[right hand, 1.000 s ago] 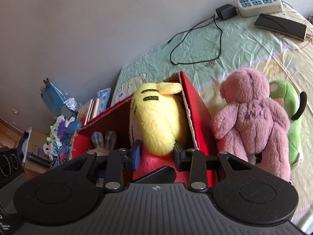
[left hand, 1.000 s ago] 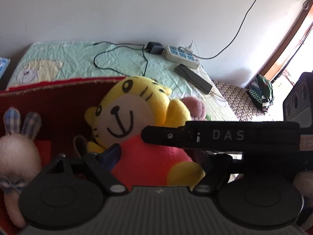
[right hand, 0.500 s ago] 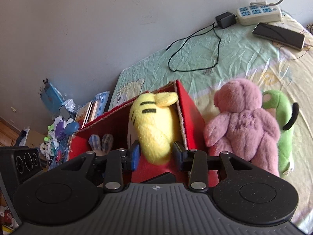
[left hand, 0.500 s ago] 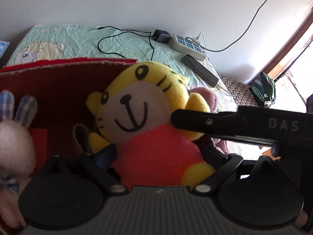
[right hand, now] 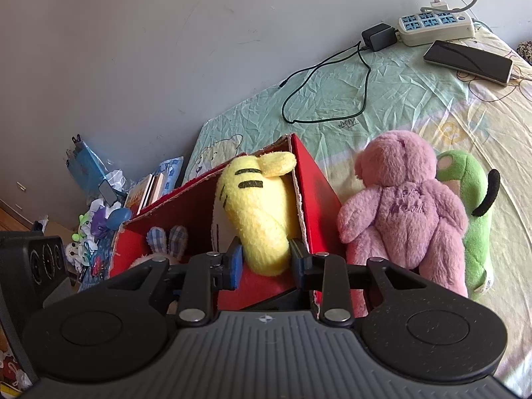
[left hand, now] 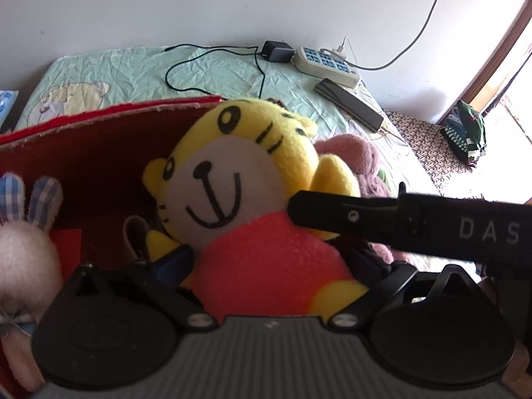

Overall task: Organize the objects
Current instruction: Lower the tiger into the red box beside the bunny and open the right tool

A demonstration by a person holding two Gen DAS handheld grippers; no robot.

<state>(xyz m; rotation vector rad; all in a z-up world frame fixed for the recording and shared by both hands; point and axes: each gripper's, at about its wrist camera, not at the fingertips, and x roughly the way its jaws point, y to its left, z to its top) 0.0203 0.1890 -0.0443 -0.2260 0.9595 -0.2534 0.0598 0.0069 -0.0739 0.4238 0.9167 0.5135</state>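
Between the wide-spread fingers of the left gripper [left hand: 269, 262] sits the red belly of the yellow tiger plush [left hand: 246, 206]; these jaws have just been opening, and the pads do not seem to press on it. Closest in the right wrist view, the right gripper [right hand: 266, 261] has its jaws narrowed on the tiger's yellow arm or ear part, and they have just been closing; the pads touch the fur on both sides, so I judge it as a hold. The tiger stands upright inside the red box [right hand: 316, 199], at its right wall, with a white rabbit plush [left hand: 23, 242] at the left side of the box. This toy should be light, soft and not slippery; a limb squeezes thin, so the body is the safer place to take it. Beyond the box wall, on the bed sheet [right hand: 349, 99], lie a pink bear [right hand: 405, 206] and a green plush [right hand: 472, 219]. A power strip [right hand: 435, 25] and a phone [right hand: 468, 61] lie at the far edge.
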